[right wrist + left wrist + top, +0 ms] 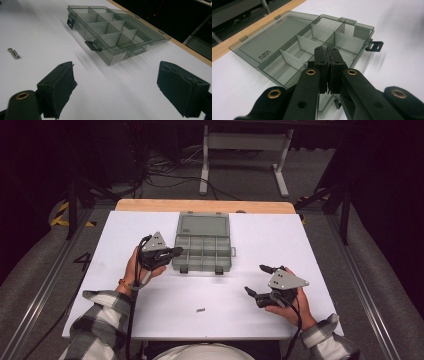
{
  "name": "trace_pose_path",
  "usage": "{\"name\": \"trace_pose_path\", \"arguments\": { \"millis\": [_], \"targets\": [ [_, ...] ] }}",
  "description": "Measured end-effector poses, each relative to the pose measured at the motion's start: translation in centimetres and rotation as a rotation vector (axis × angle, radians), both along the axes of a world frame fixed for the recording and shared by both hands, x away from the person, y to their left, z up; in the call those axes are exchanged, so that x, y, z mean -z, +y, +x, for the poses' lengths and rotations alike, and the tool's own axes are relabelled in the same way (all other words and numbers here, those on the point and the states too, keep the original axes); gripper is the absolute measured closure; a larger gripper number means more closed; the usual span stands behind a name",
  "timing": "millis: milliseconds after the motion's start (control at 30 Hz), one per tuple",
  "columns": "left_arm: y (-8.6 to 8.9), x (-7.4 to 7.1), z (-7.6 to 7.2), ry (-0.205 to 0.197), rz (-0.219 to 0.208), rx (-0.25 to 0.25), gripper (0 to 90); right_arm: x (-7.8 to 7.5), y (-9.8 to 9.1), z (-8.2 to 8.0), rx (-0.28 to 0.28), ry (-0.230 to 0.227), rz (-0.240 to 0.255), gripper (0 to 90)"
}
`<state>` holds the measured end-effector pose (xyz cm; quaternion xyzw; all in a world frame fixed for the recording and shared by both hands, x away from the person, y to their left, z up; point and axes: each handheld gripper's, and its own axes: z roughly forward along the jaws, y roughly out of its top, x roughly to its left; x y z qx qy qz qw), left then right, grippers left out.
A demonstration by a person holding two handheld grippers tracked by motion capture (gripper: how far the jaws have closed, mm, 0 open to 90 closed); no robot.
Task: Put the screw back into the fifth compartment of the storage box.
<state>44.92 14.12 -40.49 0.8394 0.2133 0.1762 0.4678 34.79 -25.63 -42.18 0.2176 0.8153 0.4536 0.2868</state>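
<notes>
Closed left gripper (329, 53) at the open organizer box (287, 50); keep right gripper (116, 87) spread, approach screw (14, 53) low.

Around my desk – the room behind it

My white desk (280, 240) ends in a wooden strip (205, 205) along its far edge. Past that, on the grey floor (380, 285), I see a white stand (245, 142) with two legs and a tangle of cables (165, 170) – plus yellow-and-black tape (60, 215) off to my left, near a metal rail (35, 305).
</notes>
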Motion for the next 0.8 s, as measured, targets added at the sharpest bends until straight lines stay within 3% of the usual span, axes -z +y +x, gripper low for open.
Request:
{"name": "trace_pose_path", "arguments": {
  "millis": [367, 800],
  "targets": [
    [-0.3, 1.1, 1.4, 0.021, 0.022, -0.017, 88.1, 0.0, 0.0, 0.1, 0.004, 0.003, 0.000, 14.7],
    [-1.4, 3.0, 2.6, 0.077, 0.089, -0.033, 88.0, 0.1, -0.1, 0.0, 0.001, 0.006, -0.008, 14.7]
  ]
}}
